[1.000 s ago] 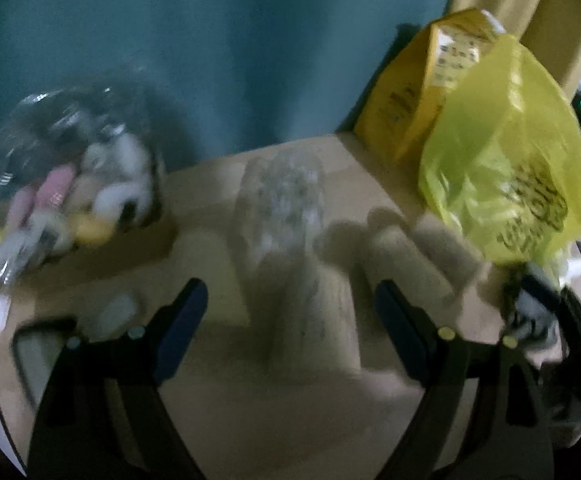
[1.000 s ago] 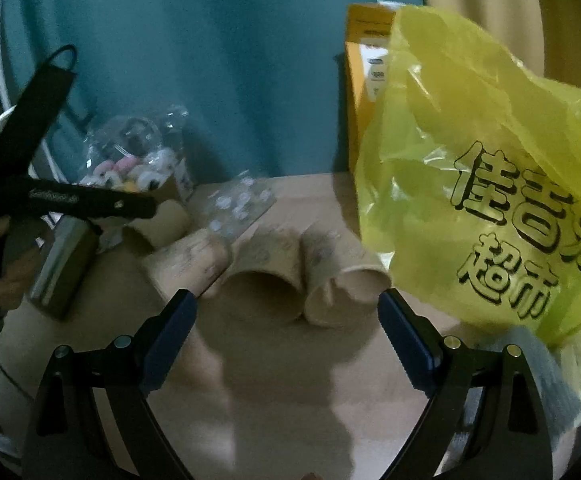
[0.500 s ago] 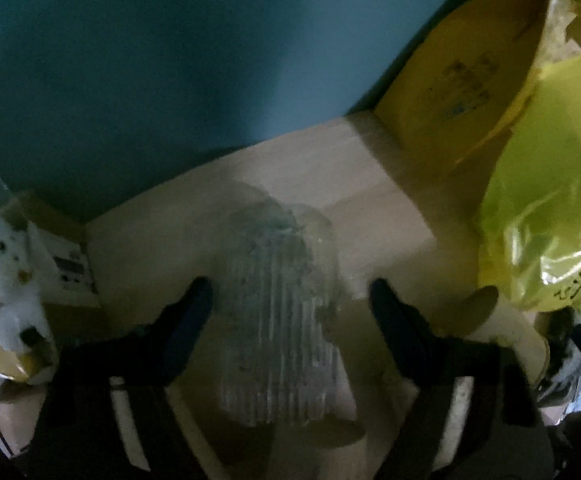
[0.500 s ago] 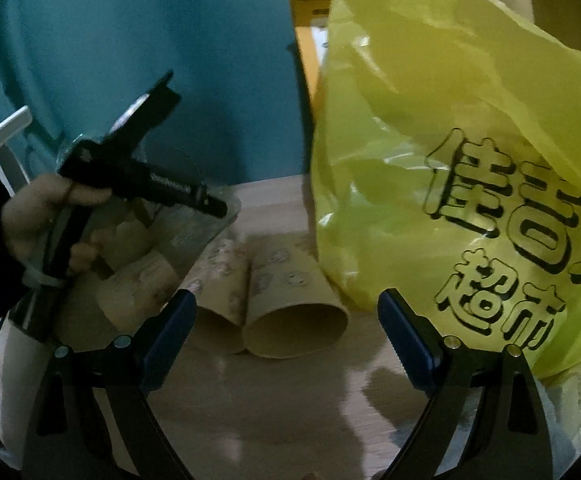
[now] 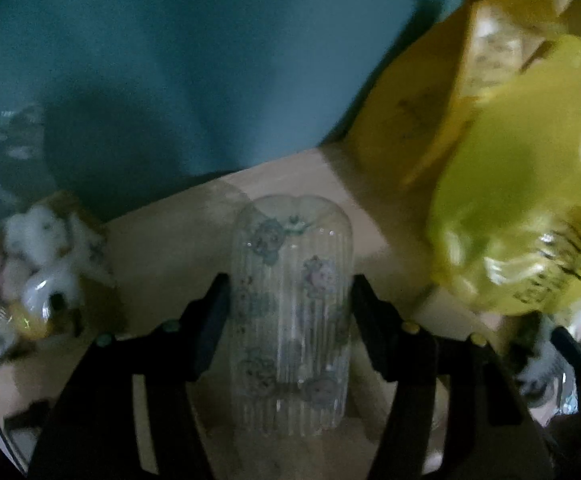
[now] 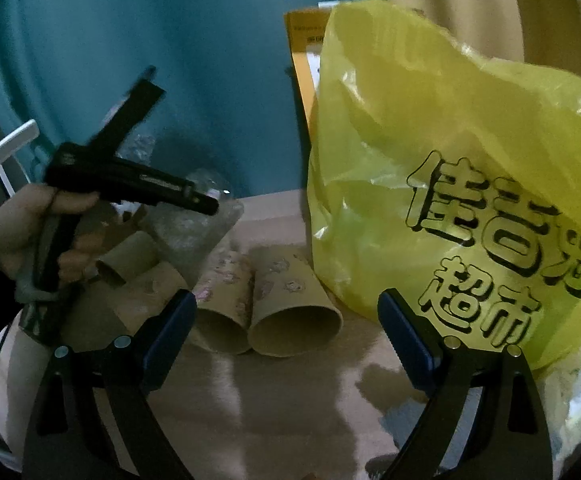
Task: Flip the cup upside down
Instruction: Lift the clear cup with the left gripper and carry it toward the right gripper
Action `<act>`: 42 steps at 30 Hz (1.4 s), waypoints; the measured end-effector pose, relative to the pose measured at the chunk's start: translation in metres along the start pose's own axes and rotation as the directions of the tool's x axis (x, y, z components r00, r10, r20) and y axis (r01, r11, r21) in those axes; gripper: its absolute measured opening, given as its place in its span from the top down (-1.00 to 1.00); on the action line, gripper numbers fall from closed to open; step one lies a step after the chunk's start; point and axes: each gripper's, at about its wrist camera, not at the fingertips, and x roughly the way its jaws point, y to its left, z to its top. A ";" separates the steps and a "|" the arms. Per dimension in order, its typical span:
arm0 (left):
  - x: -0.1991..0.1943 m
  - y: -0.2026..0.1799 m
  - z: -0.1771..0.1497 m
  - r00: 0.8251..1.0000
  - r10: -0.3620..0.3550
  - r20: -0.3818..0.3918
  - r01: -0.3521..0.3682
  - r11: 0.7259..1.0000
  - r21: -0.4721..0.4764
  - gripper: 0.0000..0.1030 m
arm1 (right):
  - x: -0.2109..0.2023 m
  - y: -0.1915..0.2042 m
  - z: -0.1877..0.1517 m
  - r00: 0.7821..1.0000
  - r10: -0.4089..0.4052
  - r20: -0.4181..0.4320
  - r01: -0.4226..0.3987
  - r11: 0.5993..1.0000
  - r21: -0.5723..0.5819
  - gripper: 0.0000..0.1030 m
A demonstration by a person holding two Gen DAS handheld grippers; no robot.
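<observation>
A clear ribbed plastic cup (image 5: 290,312) with small flower prints sits between the fingers of my left gripper (image 5: 288,300), which is shut on it and holds it above the wooden table (image 5: 162,240). Its rounded far end points away from the camera. In the right wrist view the same cup (image 6: 194,232) shows tilted under the left gripper's black body, held by a hand at the left. My right gripper (image 6: 286,320) is open and empty, low over the table, in front of two brown paper cups (image 6: 294,312) lying on their sides.
A big yellow plastic bag (image 6: 450,200) fills the right side, with a yellow box (image 6: 302,64) behind it. More paper cups (image 6: 130,256) lie at the left. A clear bag of small toys (image 5: 30,272) sits far left. A teal wall (image 5: 210,60) stands behind the table.
My left gripper has closed on the clear cup and lifted it, tilting it. My right gripper has drifted slightly and stays open.
</observation>
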 end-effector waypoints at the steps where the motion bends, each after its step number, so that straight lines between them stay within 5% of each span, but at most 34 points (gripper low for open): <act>1: -0.013 -0.003 -0.009 1.000 -0.006 0.019 0.006 1.000 0.002 -0.19 | -0.004 0.004 0.000 1.000 -0.003 0.005 0.003 1.000 0.001 -0.82; 9: -0.115 -0.021 -0.075 0.987 -0.020 0.156 0.018 1.000 0.012 -0.19 | -0.044 0.027 -0.018 1.000 0.001 0.026 0.000 1.000 -0.017 -0.82; 18: -0.182 -0.048 -0.147 0.966 -0.083 0.245 0.082 0.997 0.017 -0.19 | -0.096 0.049 -0.047 0.999 -0.006 0.039 0.007 1.000 -0.019 -0.82; 31: -0.167 -0.039 -0.318 0.969 -0.176 0.174 0.211 0.955 -0.208 -0.19 | -0.132 0.066 -0.111 0.999 -0.011 -0.039 0.009 0.999 -0.048 -0.82; 36: -0.153 -0.036 -0.349 0.974 -0.182 0.137 0.212 0.942 -0.260 -0.20 | -0.136 0.079 -0.133 0.996 0.011 -0.083 -0.016 0.998 -0.067 -0.82; 42: -0.137 -0.032 -0.349 0.979 -0.177 0.105 0.200 0.938 -0.284 -0.24 | -0.121 0.080 -0.142 0.990 0.025 -0.140 -0.033 0.998 -0.054 -0.82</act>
